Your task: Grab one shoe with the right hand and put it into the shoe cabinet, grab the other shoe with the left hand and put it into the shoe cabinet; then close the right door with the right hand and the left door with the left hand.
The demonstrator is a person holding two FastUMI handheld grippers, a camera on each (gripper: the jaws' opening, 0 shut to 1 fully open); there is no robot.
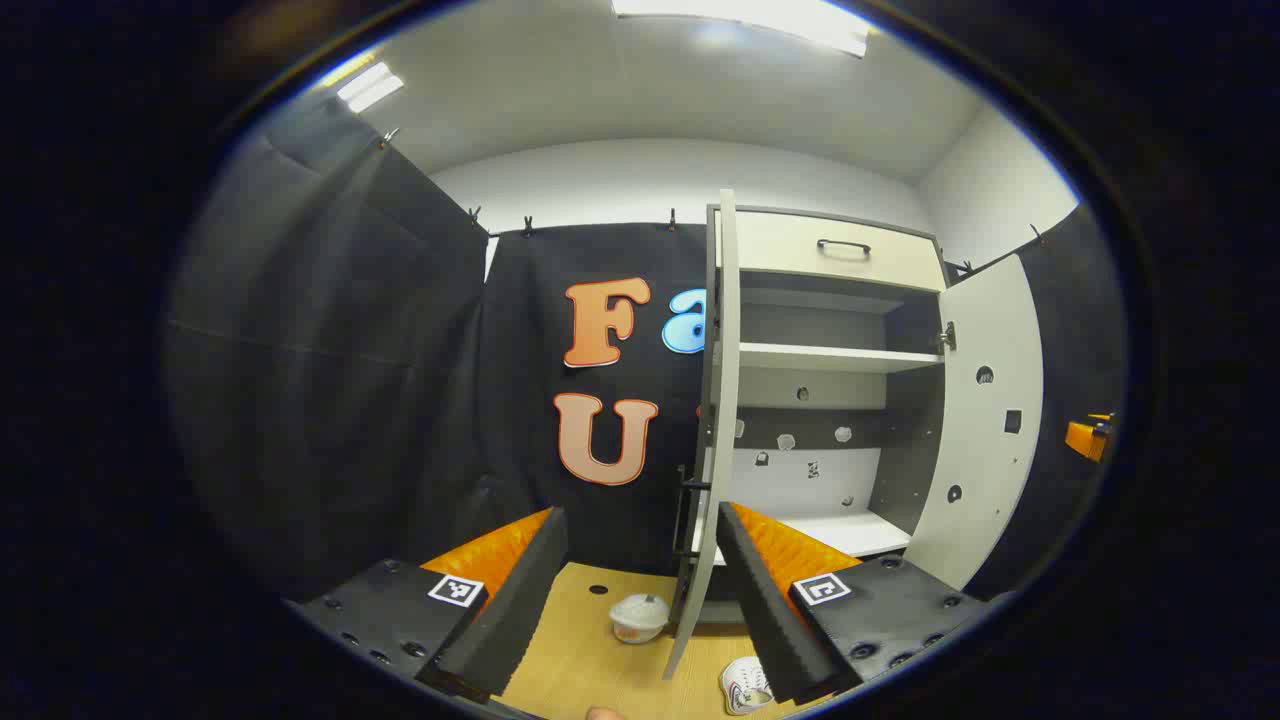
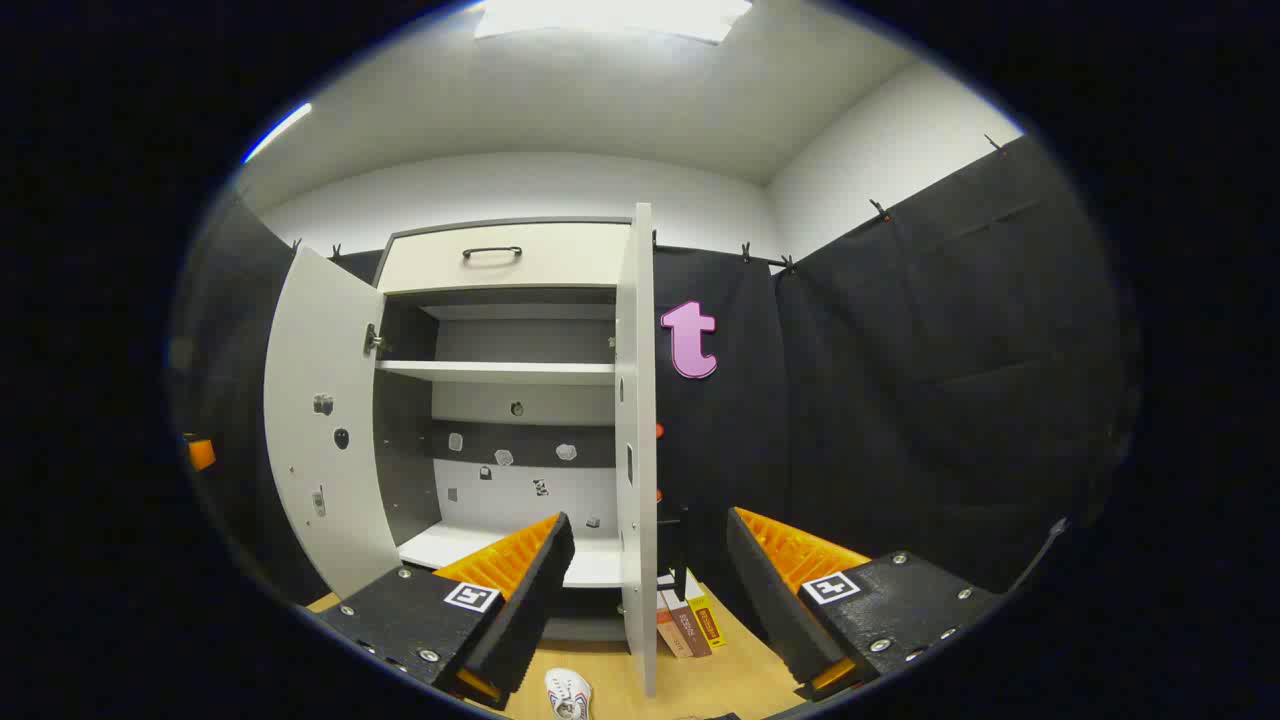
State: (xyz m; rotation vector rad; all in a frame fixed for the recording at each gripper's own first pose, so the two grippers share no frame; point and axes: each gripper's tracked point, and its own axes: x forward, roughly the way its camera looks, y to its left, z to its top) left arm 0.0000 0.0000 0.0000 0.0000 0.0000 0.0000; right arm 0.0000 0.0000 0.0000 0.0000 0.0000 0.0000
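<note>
The left hand-held gripper [image 1: 640,600] hangs with its fingers spread and nothing between them, raised above the wooden floor [image 1: 580,660] and aimed at the edge of the cabinet's left door [image 1: 722,400]. The right hand-held gripper [image 2: 640,600] is likewise spread and empty, looking along the edge of the right door [image 2: 637,430].

Beyond them, one white shoe [image 1: 745,685] lies on the floor just in front of the shoe cabinet [image 1: 840,250], low between the two open doors; in the right gripper view a white shoe [image 2: 568,694] sits at the same place. I cannot tell where the second shoe is. A small white lidded bowl [image 1: 639,616] stands on the floor beside the left door, and a few books [image 2: 685,625] stand by the right door. The bottom shelf [image 1: 850,530] is bare.

Judged from this, neither shoe is stowed yet. The risks: both grippers are high, so a steep reach down could nudge the shoe away instead of pinching it; a swinging arm could clip a door edge and push it partly shut; closing the left door may knock the bowl
</note>
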